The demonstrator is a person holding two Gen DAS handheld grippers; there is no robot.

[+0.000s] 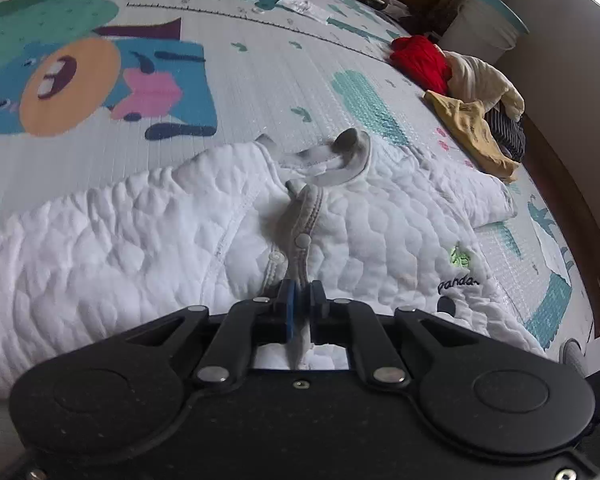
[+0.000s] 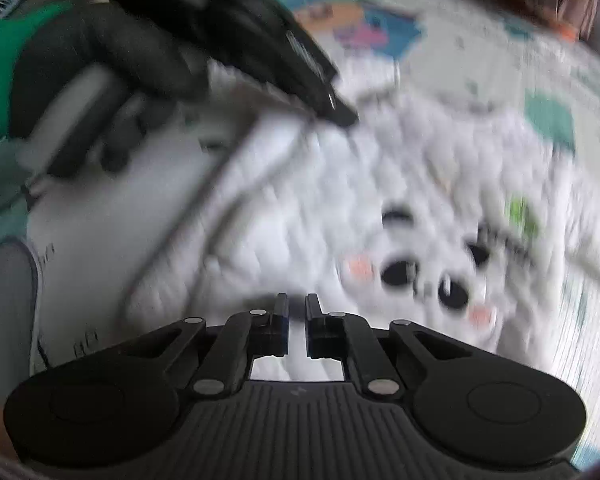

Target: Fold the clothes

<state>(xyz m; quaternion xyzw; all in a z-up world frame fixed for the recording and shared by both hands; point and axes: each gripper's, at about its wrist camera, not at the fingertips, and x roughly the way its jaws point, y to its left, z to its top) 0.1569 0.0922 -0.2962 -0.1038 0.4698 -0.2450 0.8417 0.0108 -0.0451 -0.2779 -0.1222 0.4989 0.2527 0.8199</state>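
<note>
The white jacket [image 1: 148, 240] lies spread on the play mat [image 1: 260, 80]. Left gripper [image 1: 300, 292] pinches its placket; right gripper [image 2: 297, 308], fingers nearly closed, looks empty. Lift gently, keeping the fabric taut.

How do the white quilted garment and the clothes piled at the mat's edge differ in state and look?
The white quilted garment lies spread out on the play mat; the pile of clothes is bunched in a heap. The garment is all white with grey trim; the pile mixes red, cream, mustard and striped pieces. The left gripper is pinching the garment's snap placket; nothing touches the pile. Both rest on the same mat, unfolded.
</note>
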